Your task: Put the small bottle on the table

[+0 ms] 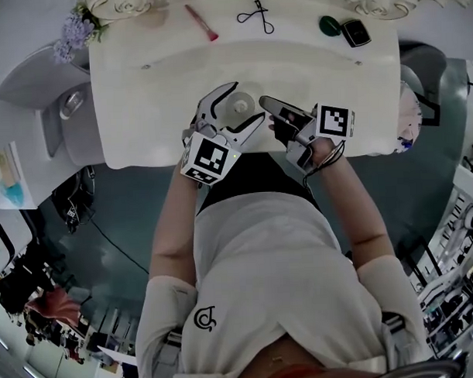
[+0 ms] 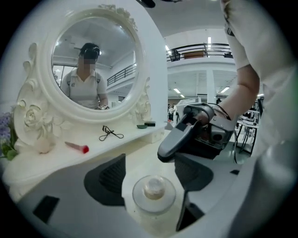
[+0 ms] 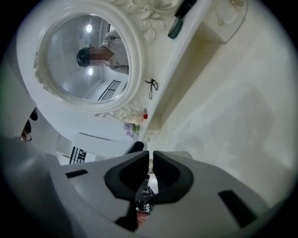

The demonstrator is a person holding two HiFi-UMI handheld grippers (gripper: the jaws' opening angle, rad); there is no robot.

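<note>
A small clear bottle with a round stopper stands on the white vanity table near its front edge. My left gripper reaches around it with both fingers spread. In the left gripper view the bottle sits deep between the dark pads, and a thin strip of table shows beside the left pad. My right gripper lies just right of the bottle, pointing left at it, jaws together and nothing between them. The right gripper view shows the same gripper with its pads almost touching.
On the raised back shelf lie a red brush, an eyelash curler, a green compact and a black case. Purple flowers stand at the left corner. An ornate round mirror rises behind.
</note>
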